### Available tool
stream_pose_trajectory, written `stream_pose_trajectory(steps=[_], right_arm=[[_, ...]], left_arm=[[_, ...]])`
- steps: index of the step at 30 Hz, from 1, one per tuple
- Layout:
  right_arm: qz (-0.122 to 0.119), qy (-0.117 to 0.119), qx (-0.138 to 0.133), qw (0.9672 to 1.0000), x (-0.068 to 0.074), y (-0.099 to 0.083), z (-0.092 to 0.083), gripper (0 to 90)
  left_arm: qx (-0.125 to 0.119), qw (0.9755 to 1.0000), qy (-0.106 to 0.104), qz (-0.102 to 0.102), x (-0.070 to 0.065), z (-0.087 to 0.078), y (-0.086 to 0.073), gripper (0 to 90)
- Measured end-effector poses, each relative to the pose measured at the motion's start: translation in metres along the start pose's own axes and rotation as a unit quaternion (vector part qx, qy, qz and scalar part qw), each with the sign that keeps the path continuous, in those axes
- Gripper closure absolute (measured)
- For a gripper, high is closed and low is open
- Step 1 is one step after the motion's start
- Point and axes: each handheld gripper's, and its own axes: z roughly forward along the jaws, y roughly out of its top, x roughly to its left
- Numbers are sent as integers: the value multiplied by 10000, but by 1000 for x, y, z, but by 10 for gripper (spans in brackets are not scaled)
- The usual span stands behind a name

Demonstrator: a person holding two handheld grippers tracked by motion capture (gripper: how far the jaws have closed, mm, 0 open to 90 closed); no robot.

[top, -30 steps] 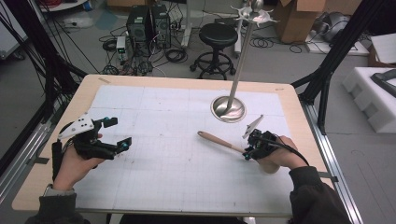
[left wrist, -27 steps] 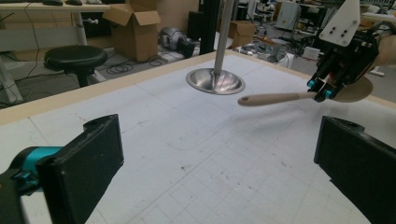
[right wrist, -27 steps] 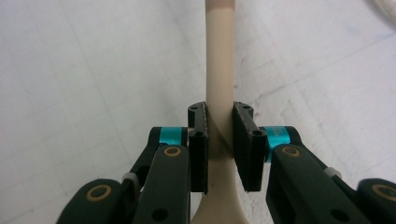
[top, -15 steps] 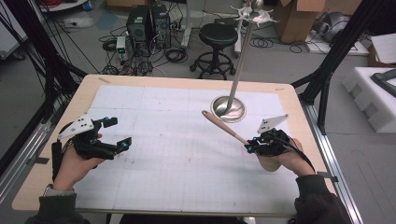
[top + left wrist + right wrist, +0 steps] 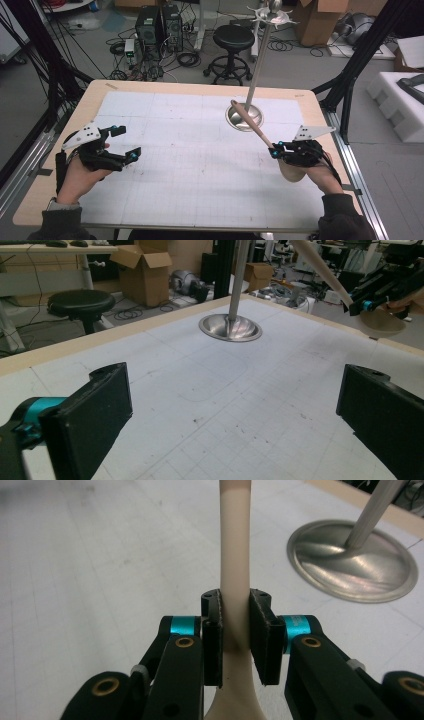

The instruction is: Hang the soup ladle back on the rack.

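A pale wooden spoon (image 5: 253,125) is lifted off the table, its handle slanting up and left so that the tip hangs over the round base of a metal stand (image 5: 243,118). My right gripper (image 5: 274,149) is shut on the spoon's neck, just above the bowl by the hand. The right gripper view has both pads (image 5: 261,625) pressed on the handle (image 5: 235,550), with the stand's base (image 5: 350,562) ahead to the right. At the table's left my left gripper (image 5: 127,142) stands open with nothing between its jaws (image 5: 240,420).
The stand's thin pole (image 5: 257,65) rises from the base to hooks at the top. A white gridded mat (image 5: 190,165) covers the wooden table. Behind the table are a black stool (image 5: 232,37), cables and cardboard boxes.
The right gripper has risen and moved slightly right with the spoon. The spoon has gone from lying low to slanting up toward the stand. The left gripper has stayed put.
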Motion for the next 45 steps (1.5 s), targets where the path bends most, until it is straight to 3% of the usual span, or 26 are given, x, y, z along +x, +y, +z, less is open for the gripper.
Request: stream_pose_trajectory(steps=[6, 10, 15, 18, 27, 29, 34, 45], right_arm=[[36, -70, -521, 9986, 0, -1, -12, 774], [66, -254, -952, 9951, 0, 0, -21, 774], [188, -559, -1247, 9904, -2, 0, -29, 774], [235, -759, -1436, 9864, -3, -2, -34, 774], [428, -987, -2031, 9732, -8, -10, -46, 774], [434, -1065, -2106, 9708, -9, -10, -48, 774], [505, -1100, -2184, 9683, -14, -11, -52, 774], [539, -1270, -2123, 9674, -27, 2, -60, 775]], left_arm=[[-6, 10000, -6, -9, 0, -1, 0, 18], [4, 10000, -1, -5, 0, -1, 0, 18], [-6, 10000, -1, -11, 0, -1, 0, 18], [-4, 10000, -5, -14, 0, -1, 0, 18], [2, 10000, 8, -5, 0, 0, 0, 18], [3, 10000, 17, 0, 0, 0, 0, 18], [1, 10000, 4, 0, 0, 0, 0, 18], [19, 10000, 8, 8, 1, 0, 0, 18]])
